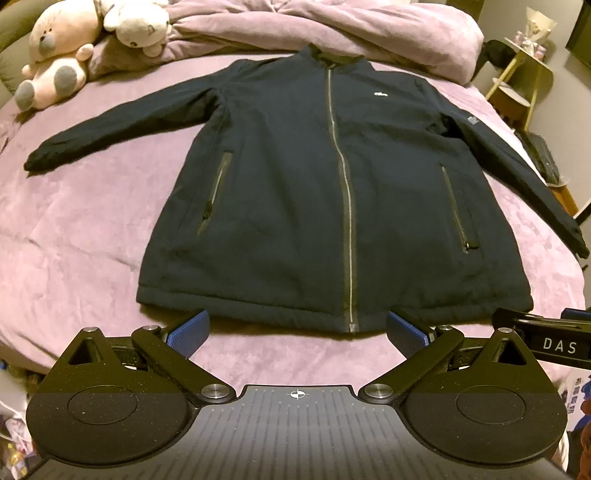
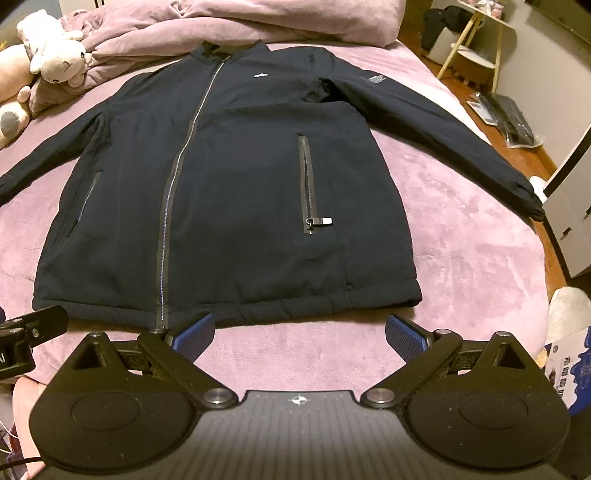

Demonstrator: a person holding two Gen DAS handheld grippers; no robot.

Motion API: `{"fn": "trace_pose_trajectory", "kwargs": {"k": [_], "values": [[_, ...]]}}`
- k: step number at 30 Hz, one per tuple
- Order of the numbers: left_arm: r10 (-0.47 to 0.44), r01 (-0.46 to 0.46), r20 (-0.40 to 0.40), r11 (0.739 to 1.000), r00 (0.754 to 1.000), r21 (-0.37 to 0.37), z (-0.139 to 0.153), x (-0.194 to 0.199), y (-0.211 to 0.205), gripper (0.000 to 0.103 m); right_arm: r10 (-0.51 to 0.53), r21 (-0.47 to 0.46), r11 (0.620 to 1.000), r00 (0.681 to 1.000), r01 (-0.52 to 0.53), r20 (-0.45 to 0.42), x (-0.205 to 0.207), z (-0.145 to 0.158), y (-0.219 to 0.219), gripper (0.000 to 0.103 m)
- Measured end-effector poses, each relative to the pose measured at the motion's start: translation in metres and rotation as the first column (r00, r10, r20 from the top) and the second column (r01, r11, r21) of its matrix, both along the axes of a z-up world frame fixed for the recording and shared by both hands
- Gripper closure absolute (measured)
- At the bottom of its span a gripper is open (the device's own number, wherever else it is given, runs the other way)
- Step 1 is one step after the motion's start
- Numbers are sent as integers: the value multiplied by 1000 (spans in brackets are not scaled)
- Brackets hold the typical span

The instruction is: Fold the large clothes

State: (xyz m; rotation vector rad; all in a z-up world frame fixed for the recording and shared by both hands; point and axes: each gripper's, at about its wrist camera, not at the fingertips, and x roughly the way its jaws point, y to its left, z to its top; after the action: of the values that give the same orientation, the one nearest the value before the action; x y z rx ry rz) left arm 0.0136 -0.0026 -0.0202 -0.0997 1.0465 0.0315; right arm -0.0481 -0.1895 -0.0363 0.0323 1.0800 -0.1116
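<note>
A dark navy jacket (image 1: pixel 295 192) lies flat and face up on the bed (image 1: pixel 81 236), zipped along its pale front zipper (image 1: pixel 341 177), collar toward the head of the bed and hem toward the cameras; both sleeves are spread outward, the left sleeve (image 1: pixel 122 125) angled down across the purple cover, the right sleeve (image 2: pixel 443 129) running out to the edge of the bed; a slanted zip pocket (image 2: pixel 308 181) sits on each front panel, the one in the right wrist view showing a small pull tab near its lower end; a small white logo (image 1: pixel 380 95) marks the chest; the left tongs (image 1: pixel 297 334) hover just before the hem near the bottom of the zipper, blue pads (image 1: pixel 188 332) spread wide and gripping nothing; the right tongs (image 2: pixel 299 334) hover likewise before the hem farther right, also spread wide and gripping nothing; a bunched purple duvet (image 1: pixel 332 29) lies beyond the collar; plush toys (image 1: pixel 74 48) sit at the upper left corner; a small round side table (image 1: pixel 517 88) stands off the right side of the bed.
</note>
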Motion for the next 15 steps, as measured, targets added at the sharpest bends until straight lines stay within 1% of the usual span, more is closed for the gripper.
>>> {"fn": "trace_pose_trajectory", "kwargs": {"k": [10, 13, 15], "values": [[-6, 6, -32, 1000, 999, -8, -12, 9, -2, 0, 26, 22, 999, 999, -26, -20, 7, -11, 2, 4], [-12, 11, -39, 1000, 999, -16, -17, 15, -2, 0, 30, 60, 998, 999, -29, -13, 10, -15, -3, 4], [-13, 12, -35, 1000, 999, -22, -21, 21, -1, 0, 40, 120, 992, 999, -40, 7, 13, -19, -10, 4]]}}
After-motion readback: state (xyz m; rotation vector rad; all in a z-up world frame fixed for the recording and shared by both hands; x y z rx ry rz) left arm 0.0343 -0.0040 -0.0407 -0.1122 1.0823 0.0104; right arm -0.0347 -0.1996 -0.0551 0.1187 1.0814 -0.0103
